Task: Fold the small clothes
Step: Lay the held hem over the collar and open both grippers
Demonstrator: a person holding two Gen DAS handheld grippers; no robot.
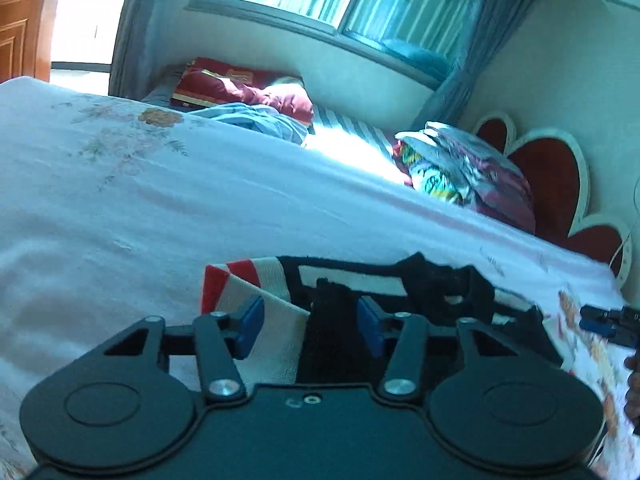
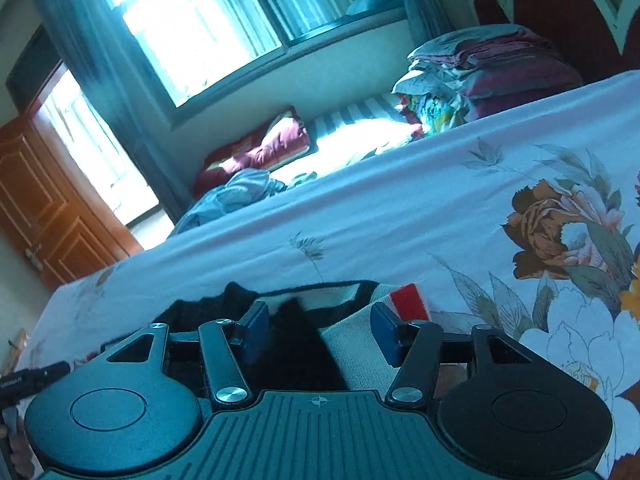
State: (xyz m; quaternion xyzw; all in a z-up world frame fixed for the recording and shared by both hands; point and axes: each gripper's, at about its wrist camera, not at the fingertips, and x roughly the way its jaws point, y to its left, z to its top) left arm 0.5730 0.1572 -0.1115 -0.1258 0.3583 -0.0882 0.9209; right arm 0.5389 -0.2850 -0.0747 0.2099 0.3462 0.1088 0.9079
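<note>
Both grippers are low over the floral bedsheet (image 2: 400,200), and the small garment (image 1: 360,280) lies flat on it right in front of them, a knit piece in black, cream and red. From the left wrist camera, the left gripper (image 1: 310,326) has its blue pads (image 1: 250,326) spread apart, with the garment's near edge between them; whether either pad touches the cloth is hard to tell, because the gripper body covers everything closer in. The cream ribbed part with red stripes sits toward the left pad, the black part toward the right one.

Over on the right wrist camera, the right gripper (image 2: 320,332) is likewise spread wide, fingers (image 2: 386,336) parted, the garment's black and cream cloth running under the gap (the near hem is hidden beneath the gripper housing). A red patch of the garment peeks out just past the right pad.

The other gripper shows only as a sliver at each frame's edge, cut off, and both views are softened by blur.

Beyond the garment, across the sheet, sits a stack of folded bedding (image 1: 460,172) near the red headboard (image 1: 556,184), which is cropped. Farther off from the garment lie a maroon pillow (image 1: 244,88) and crumpled blue cloth (image 2: 236,196) under the window (image 2: 192,28), washed out by glare.
</note>
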